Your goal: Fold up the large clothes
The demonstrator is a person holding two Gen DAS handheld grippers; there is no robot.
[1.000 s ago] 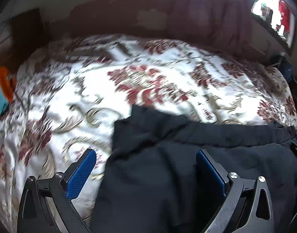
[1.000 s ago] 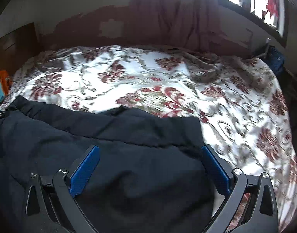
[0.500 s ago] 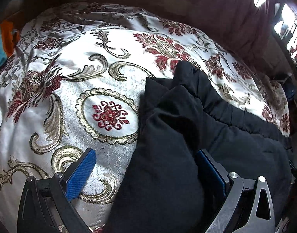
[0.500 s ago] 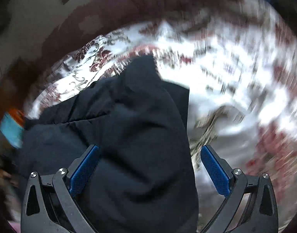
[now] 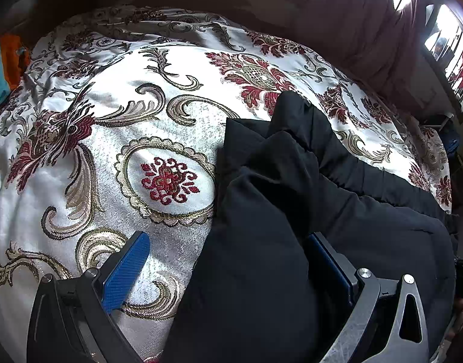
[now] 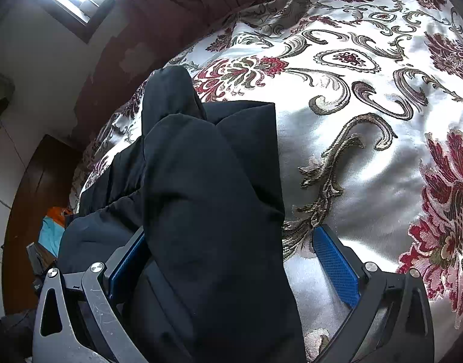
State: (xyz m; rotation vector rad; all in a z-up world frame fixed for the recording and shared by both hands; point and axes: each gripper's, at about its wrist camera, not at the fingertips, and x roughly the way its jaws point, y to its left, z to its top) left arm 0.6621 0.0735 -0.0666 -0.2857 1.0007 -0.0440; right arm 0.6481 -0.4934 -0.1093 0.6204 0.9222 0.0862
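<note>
We are looking down at a bed (image 5: 89, 187) covered by a shiny white spread with gold scrolls and dark red flowers. A large black padded garment (image 5: 292, 199) lies on it, bunched into thick soft ridges, with a narrow end pointing away from us toward the far wall (image 6: 50, 69).

Our judgement is that we are at the start of a fold: both claws are set at the near edge of the garment, one at each side, ready to take hold. The next move calls for closing on the cloth at both sides and carrying that edge over, evenly, so the bulky fabric does not slump (it looks puffy and likely to spring back).

The left gripper (image 5: 228, 267) is spread wide. The garment's left edge runs between its fingers; the right-hand pad is partly buried by cloth, the left-hand pad (image 5: 125, 272) stands over bare bedspread.

The right gripper (image 6: 231, 272) is likewise spread wide, nothing pinched. The garment's right edge fills the gap from its left-hand pad (image 6: 128, 266); the other pad sits over bedspread.
</note>
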